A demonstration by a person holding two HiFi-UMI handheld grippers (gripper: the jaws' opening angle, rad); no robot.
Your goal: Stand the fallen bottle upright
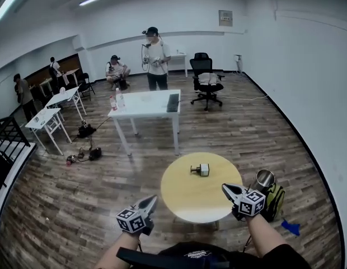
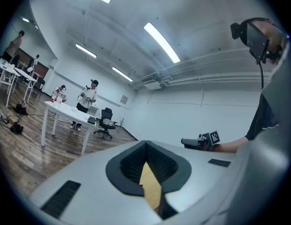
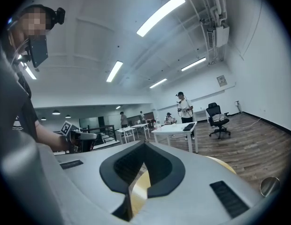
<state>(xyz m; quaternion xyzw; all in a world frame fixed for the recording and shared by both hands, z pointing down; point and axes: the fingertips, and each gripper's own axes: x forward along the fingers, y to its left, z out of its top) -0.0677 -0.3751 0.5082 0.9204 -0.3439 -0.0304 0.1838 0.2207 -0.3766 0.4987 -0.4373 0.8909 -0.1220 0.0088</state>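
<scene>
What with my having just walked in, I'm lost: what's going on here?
A person holds a gripper in each hand at a round yellow table. A small bottle lies on its side near the table's middle, untouched. The left gripper and right gripper are both shut and empty, short of the bottle.

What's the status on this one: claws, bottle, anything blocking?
Left claw shut, empty; right claw shut, empty. Bottle lying on its side on round table, untouched. Nothing between claws and bottle.
</scene>
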